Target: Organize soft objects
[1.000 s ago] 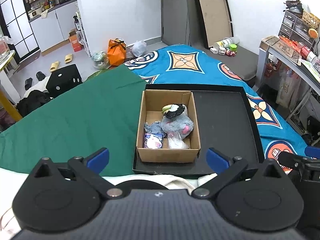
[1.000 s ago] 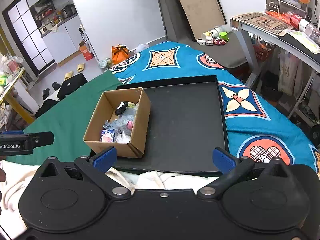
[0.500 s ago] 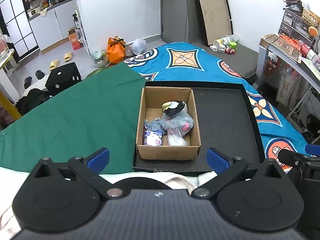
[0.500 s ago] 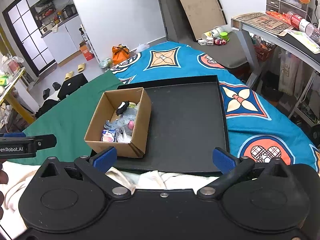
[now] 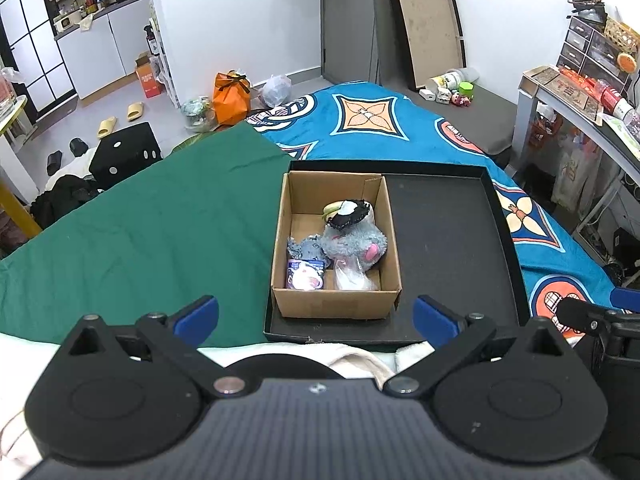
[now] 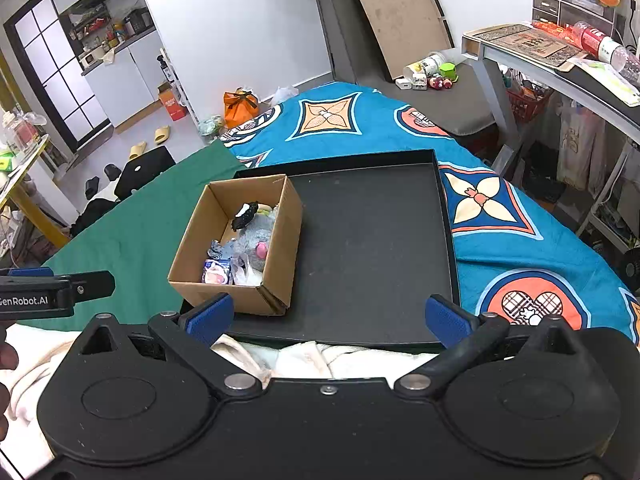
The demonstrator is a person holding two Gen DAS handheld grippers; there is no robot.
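Observation:
A cardboard box (image 5: 298, 304) (image 6: 280, 248) stands in the left part of a black tray (image 5: 452, 240) (image 6: 376, 240) on the bed. Inside lie a grey plush toy (image 5: 356, 240) (image 6: 256, 236), a black-and-white soft piece (image 5: 346, 212) (image 6: 245, 215), a blue-grey cloth (image 5: 304, 246), a small pink-and-white packet (image 5: 305, 278) (image 6: 217, 274) and a clear plastic bag (image 5: 352, 278) (image 6: 244, 274). My left gripper (image 5: 316, 318) is open and empty, held back from the box's near wall. My right gripper (image 6: 328, 316) is open and empty, before the tray's near edge.
A green cloth (image 5: 140, 240) covers the bed left of the tray; a blue patterned quilt (image 6: 520, 240) lies to the right. White towels (image 6: 320, 358) lie just under the grippers. A desk (image 6: 560, 68) stands at the right; floor clutter lies beyond the bed.
Both grippers have drifted slightly back from the box and tray. Nothing in the box has moved, and both stay open.

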